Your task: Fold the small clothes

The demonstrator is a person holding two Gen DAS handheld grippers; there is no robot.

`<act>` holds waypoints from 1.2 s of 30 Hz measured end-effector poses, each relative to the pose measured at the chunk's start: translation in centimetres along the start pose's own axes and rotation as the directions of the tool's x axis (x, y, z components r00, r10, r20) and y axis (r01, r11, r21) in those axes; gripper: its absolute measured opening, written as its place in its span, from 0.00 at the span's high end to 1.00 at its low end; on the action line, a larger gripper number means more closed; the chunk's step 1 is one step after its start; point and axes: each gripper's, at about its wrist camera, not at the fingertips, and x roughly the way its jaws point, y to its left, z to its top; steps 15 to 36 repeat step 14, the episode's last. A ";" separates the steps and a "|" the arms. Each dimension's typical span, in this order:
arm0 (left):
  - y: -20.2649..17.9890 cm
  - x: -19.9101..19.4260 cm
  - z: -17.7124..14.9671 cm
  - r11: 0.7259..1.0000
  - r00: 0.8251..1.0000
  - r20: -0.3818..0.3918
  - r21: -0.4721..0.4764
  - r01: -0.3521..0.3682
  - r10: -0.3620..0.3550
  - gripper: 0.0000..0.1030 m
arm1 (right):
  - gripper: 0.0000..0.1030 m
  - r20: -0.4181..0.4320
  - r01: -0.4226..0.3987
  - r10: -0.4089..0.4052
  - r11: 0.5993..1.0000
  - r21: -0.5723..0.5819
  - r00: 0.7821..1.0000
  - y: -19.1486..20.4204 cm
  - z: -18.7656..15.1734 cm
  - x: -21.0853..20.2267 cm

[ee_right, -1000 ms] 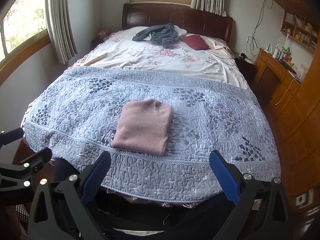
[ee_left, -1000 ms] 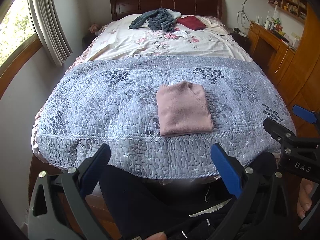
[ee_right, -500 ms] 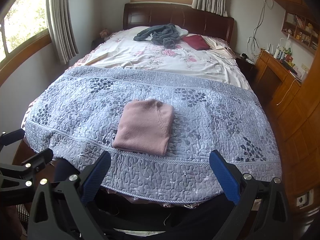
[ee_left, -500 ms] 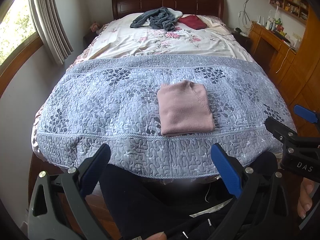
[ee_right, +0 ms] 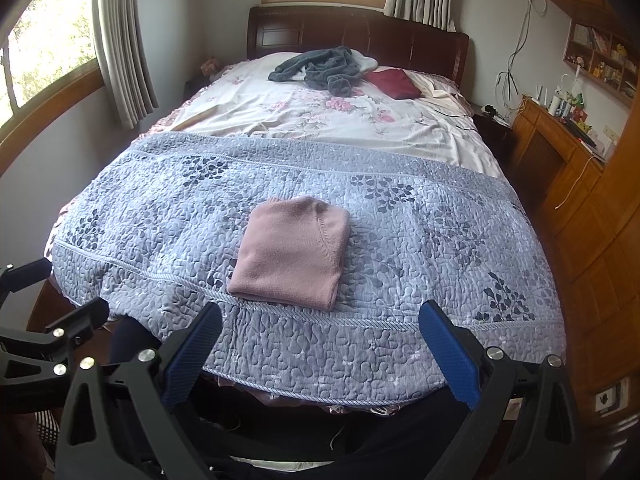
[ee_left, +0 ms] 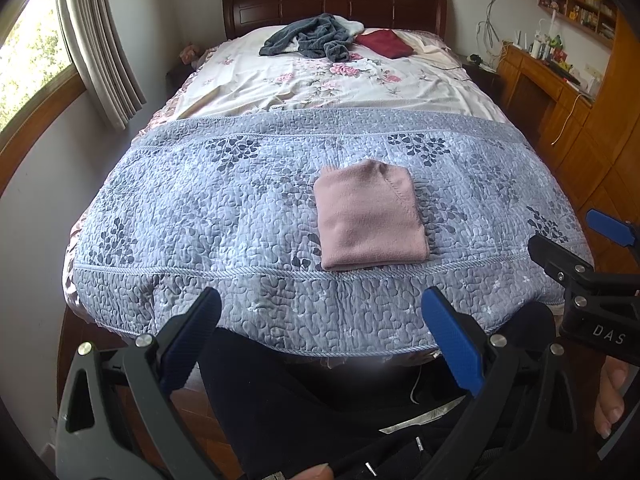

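Garment: pink sweater [ee_left: 370, 216], folded into a flat square, lying on the grey quilt [ee_left: 200, 208] near the bed's foot edge, roughly mid-width.
Contact: nothing touches the sweater.
Left gripper [ee_left: 320, 336]: jaws spread wide, empty, held off the foot edge, short of the quilt.
Right gripper [ee_right: 320, 340]: jaws spread wide, empty, also off the foot edge, beside the left one.
Far end: dark grey clothing heap [ee_right: 320, 68] and a dark red cushion [ee_right: 392, 83] near the headboard [ee_right: 360, 36].
Right side: wooden cabinets [ee_right: 560, 160].
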 end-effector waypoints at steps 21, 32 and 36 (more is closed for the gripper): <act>0.0 -0.2 0.0 1.000 1.000 0.003 0.002 0.001 -0.001 0.04 | 0.04 0.002 -0.014 0.014 1.000 -0.002 1.000 0.2 -0.2 -0.3; 0.0 -0.2 0.0 1.000 1.000 0.003 0.002 0.001 -0.001 0.04 | 0.04 0.002 -0.014 0.014 1.000 -0.002 1.000 0.2 -0.2 -0.3; 0.0 -0.2 0.0 1.000 1.000 0.003 0.002 0.001 -0.001 0.04 | 0.04 0.002 -0.014 0.014 1.000 -0.002 1.000 0.2 -0.2 -0.3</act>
